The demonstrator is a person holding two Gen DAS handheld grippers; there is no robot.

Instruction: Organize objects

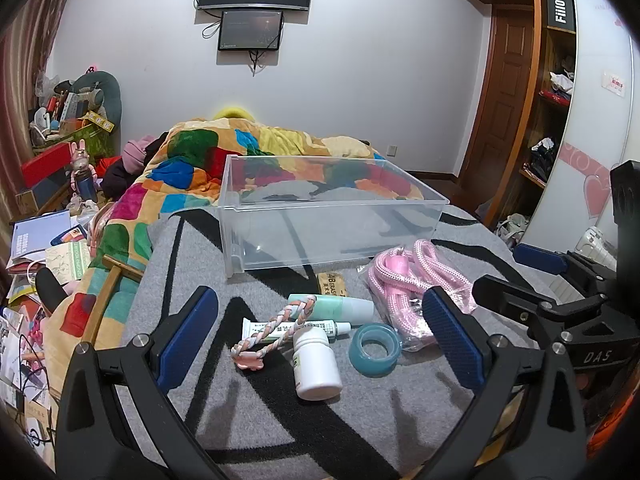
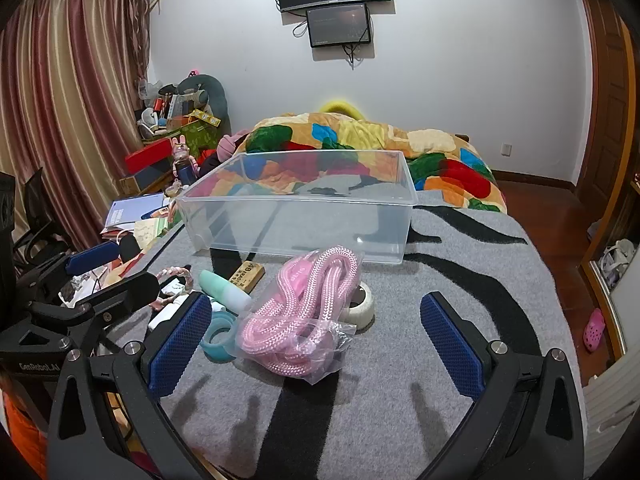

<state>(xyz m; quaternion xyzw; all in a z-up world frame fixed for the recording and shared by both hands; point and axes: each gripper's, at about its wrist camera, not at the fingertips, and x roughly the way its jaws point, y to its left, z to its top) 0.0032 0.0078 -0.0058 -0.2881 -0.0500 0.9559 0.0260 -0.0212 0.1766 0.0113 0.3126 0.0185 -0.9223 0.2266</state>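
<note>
The clear plastic bin (image 1: 320, 216) sits empty on the grey blanket (image 2: 440, 280), so by the look of it nothing is sorted yet. Just in front of it lie the bagged pink rope (image 2: 308, 320), white bottle (image 1: 316, 364), teal tape ring (image 1: 374, 350) and braided band (image 1: 272, 332). The left gripper (image 1: 320, 332) hovers spread wide around the bottle and band; the right gripper (image 2: 316, 340), equally wide and holding nothing, frames the rope.

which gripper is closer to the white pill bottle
Left. The white pill bottle lies between the open fingers of the left gripper. The right gripper is off to its right, open around the bagged pink rope; the bottle doesn't show clearly in its view.
</note>
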